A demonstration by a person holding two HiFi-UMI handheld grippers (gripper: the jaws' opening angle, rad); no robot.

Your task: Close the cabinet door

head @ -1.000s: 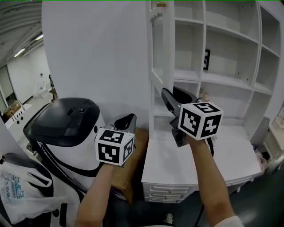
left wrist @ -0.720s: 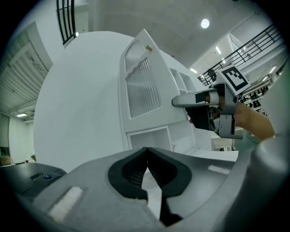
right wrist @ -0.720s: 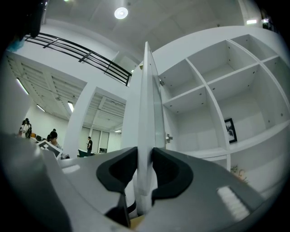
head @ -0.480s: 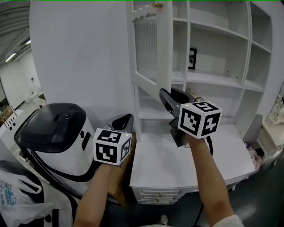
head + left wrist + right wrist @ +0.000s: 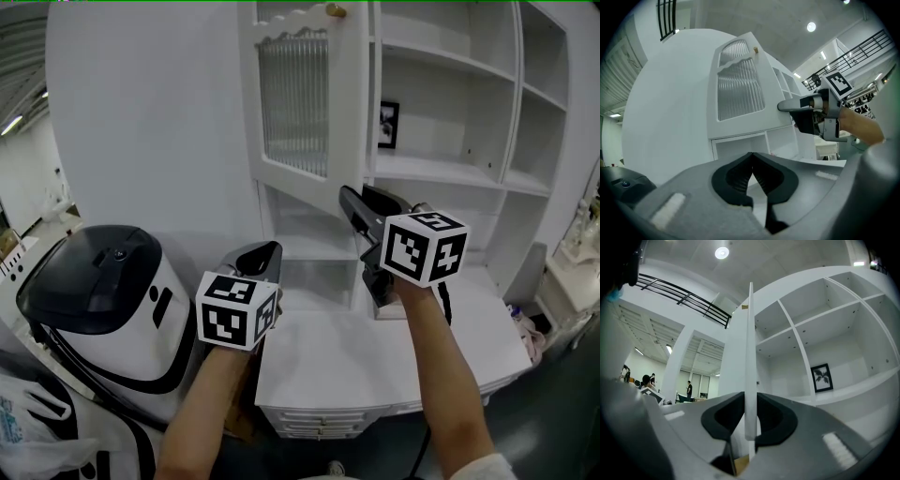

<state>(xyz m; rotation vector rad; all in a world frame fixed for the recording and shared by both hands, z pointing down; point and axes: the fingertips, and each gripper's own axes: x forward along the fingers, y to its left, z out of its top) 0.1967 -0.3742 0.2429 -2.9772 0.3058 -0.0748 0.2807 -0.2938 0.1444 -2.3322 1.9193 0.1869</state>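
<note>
The right hand-held gripper (image 5: 361,199), its jaws just closing, pinches the free edge of the half-open cabinet door (image 5: 295,103) at twelve o'clock. The left hand-held gripper (image 5: 262,253), at seven o'clock, is pressed together and empty.

White ribbed-glass cabinet door (image 5: 302,105), ajar

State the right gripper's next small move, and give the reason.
Probably swing the cabinet door toward the shelves: the right gripper has just been closing its jaws, which pinch the door's free edge, and the door stands open.
</note>
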